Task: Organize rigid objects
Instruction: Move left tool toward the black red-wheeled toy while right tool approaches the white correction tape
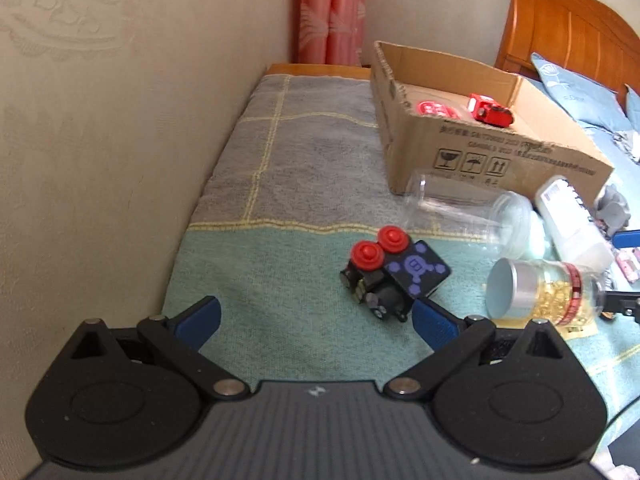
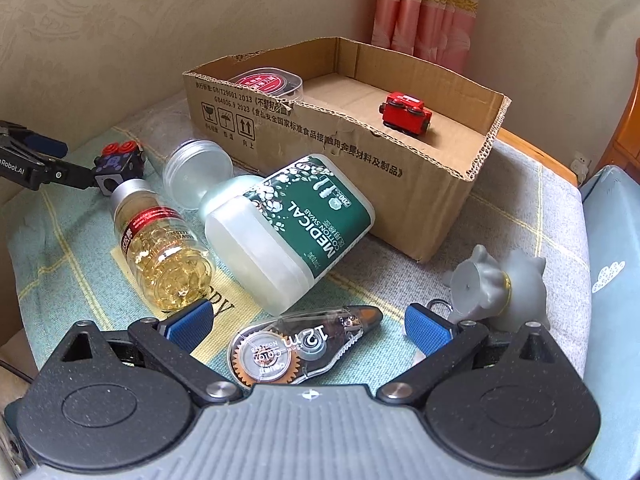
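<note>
While my left gripper (image 1: 316,316) stands wide open above the green and grey cloth (image 1: 280,168), the black toy block (image 1: 394,276) with 2 red buttons lies just ahead, near my right blue finger. My right gripper (image 2: 308,326) is wide open too, holding nothing, and the correction tape (image 2: 304,346) lies on the cloth between its fingers.

Beside the tape, the white cotton swab jar (image 2: 288,228) with a green label lies on its side and leans against the front wall of the cardboard box (image 2: 400,184). Just to its left lies the capsule bottle (image 2: 160,240) with a silver cap, also on its side, and a clear empty jar (image 2: 198,178) lies behind them, near the box. A grey rubber toy (image 2: 496,284) rests close to my right finger.

Inside the box I see a red toy car (image 2: 406,114) and a flat clear container with a red label (image 2: 266,82) at the far corner. A pink curtain (image 2: 424,8) hangs behind the box.
</note>
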A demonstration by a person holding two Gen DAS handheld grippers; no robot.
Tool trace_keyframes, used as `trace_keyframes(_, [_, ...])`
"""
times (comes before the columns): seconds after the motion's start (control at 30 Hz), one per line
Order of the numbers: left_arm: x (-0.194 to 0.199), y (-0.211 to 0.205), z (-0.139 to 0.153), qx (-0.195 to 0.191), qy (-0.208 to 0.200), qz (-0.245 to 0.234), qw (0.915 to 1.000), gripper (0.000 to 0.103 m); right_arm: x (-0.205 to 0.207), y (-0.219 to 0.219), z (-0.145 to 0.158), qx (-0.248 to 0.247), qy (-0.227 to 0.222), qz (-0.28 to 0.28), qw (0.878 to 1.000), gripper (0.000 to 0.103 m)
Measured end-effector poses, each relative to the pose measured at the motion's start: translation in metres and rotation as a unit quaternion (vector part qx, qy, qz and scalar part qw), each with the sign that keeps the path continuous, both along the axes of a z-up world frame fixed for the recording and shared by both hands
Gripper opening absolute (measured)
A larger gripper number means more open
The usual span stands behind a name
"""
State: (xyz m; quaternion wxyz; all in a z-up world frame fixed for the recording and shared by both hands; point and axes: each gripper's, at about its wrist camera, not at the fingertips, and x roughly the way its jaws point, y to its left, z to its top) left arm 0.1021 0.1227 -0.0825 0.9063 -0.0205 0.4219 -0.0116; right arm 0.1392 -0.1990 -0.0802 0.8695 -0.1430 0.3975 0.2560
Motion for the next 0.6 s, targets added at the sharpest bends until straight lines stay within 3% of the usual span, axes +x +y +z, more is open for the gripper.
trace_keyframes(0.33, [0.015,-0.011,0.012,-0.023,-0.02,-0.013,0.9994,0.101,0.011,0.009,-0.012,0.004,0.032,0.034,0.999,0.103])
trace_keyframes(0.6, [0.035,-0.012,-0.005,-0.054,0.003,0.009,0.9985,0.101,-0.017,0.015,-0.014,0.001,0.023,0.024,0.999,0.103])
